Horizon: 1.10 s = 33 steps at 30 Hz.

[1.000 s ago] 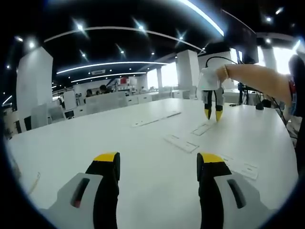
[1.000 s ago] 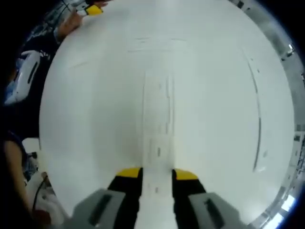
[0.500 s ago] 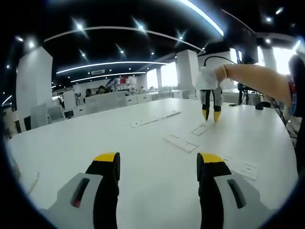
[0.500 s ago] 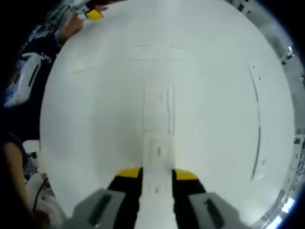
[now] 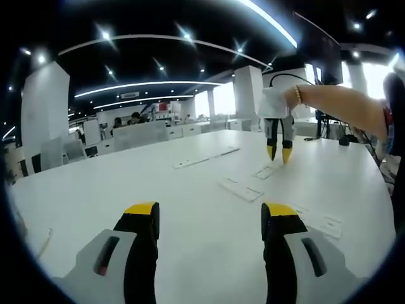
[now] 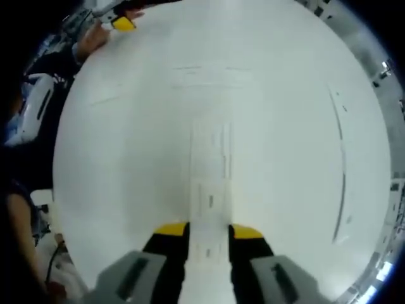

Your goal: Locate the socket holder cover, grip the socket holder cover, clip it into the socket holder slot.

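In the right gripper view, my right gripper [image 6: 209, 231] looks straight down at the white table [image 6: 126, 158]. Its jaws stand close together on a small white socket holder cover [image 6: 209, 202] with a dark slot mark. Just beyond the cover, a long white socket holder strip [image 6: 212, 145] lies on the table in line with it. In the left gripper view, a person's hand holds the right gripper [image 5: 279, 152] pointing down, a little above a white piece [image 5: 266, 171]. My left gripper [image 5: 210, 212] is open over bare table, nothing between its fingers.
More white strips lie on the table: a long one [image 5: 205, 158], a short one [image 5: 240, 190] and one by the right edge [image 5: 323, 223]. A thin long strip [image 6: 345, 177] lies to the right. The left gripper [image 6: 120, 22] shows at the far top left.
The right gripper has risen slightly from the table, the cover staying fixed between its jaws while the strip below slides away. The left gripper has not moved.
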Each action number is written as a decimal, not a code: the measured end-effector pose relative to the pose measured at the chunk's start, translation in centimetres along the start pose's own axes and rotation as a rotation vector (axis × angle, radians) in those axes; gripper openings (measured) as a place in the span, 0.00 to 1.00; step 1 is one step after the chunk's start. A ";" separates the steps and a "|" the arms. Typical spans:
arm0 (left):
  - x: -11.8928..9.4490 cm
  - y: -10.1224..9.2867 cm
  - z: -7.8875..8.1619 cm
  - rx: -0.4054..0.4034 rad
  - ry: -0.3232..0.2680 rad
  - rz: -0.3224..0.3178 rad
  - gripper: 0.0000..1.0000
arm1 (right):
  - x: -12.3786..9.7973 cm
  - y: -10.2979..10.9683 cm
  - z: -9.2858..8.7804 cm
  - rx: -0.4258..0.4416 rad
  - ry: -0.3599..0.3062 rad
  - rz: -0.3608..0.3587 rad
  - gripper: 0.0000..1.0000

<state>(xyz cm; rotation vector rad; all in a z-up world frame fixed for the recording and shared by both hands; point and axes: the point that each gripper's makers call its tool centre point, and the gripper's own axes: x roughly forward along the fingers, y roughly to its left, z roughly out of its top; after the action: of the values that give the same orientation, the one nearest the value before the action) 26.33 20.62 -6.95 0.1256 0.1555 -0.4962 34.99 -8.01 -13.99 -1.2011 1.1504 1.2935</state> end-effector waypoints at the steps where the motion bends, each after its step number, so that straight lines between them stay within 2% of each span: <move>1: 0.0 0.0 0.0 0.000 0.000 0.000 0.65 | 0.0 0.0 0.0 0.004 -0.001 0.000 0.26; 14: -0.1 0.0 0.0 0.000 0.005 0.001 0.65 | -0.1 0.3 -0.1 0.018 0.009 -0.010 0.27; 18: 0.0 -0.1 0.0 0.001 0.006 -0.003 0.65 | 0.2 0.3 -0.8 -0.009 0.054 -0.014 0.28; 25: 0.1 -0.2 0.0 0.001 0.005 -0.005 0.65 | 0.3 0.4 -1.2 0.026 0.056 -0.015 0.30; 33: 0.2 -0.2 0.0 0.002 0.005 -0.005 0.65 | 0.1 0.4 -2.4 0.062 0.093 -0.023 0.37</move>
<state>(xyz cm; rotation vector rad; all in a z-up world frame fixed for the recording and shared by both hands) 26.39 20.38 -6.96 0.1284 0.1598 -0.5015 34.72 -10.46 -14.22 -1.2360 1.2316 1.1865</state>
